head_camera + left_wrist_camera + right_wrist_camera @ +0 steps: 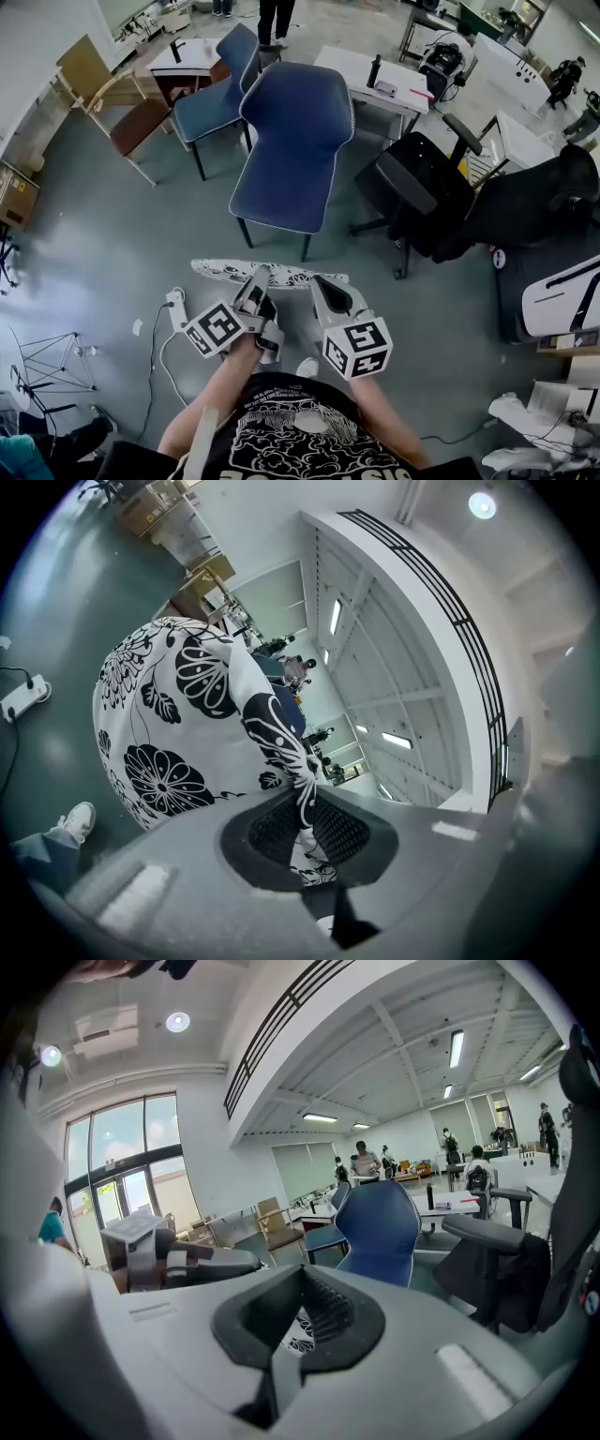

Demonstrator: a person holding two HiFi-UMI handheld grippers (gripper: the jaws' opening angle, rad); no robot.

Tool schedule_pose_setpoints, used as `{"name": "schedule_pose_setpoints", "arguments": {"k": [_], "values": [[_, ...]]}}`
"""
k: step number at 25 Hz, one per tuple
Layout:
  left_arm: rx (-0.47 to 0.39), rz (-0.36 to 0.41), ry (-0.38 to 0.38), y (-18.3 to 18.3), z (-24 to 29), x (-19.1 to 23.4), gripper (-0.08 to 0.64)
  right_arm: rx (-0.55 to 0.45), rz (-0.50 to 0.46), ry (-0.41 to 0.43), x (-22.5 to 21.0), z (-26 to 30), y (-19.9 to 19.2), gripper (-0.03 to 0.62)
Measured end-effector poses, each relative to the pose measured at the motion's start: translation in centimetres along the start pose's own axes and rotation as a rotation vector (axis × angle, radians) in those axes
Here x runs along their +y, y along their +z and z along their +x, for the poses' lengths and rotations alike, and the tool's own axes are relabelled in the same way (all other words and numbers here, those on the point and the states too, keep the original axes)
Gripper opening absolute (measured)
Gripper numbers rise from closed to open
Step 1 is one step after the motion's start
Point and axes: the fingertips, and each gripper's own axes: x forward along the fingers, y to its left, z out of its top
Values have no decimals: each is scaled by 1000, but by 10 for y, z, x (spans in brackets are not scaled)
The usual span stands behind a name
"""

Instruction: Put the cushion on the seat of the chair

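The cushion is flat, white with a black flower print, and hangs level just in front of me above the grey floor. My left gripper is shut on its near edge, and my right gripper is shut on the same edge a little further right. In the left gripper view the cushion fills the left side and its edge runs in between the pads. In the right gripper view only a scrap of the cushion shows between the jaws. The blue chair stands beyond the cushion, seat facing me; the blue chair also shows ahead.
A second blue chair and a wooden chair stand at the back left. Black office chairs crowd the right. White tables lie behind. A power strip with its cable lies on the floor at my left.
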Motion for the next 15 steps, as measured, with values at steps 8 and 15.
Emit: {"name": "schedule_pose_setpoints", "arguments": {"k": [8,15], "values": [[83,-31,-6,33,55,23,18,29,15,-53,-22,65,25,-6],[127,-96,-2,64,95,50,17,59,-12,-92,-30,116,49,-5]]}}
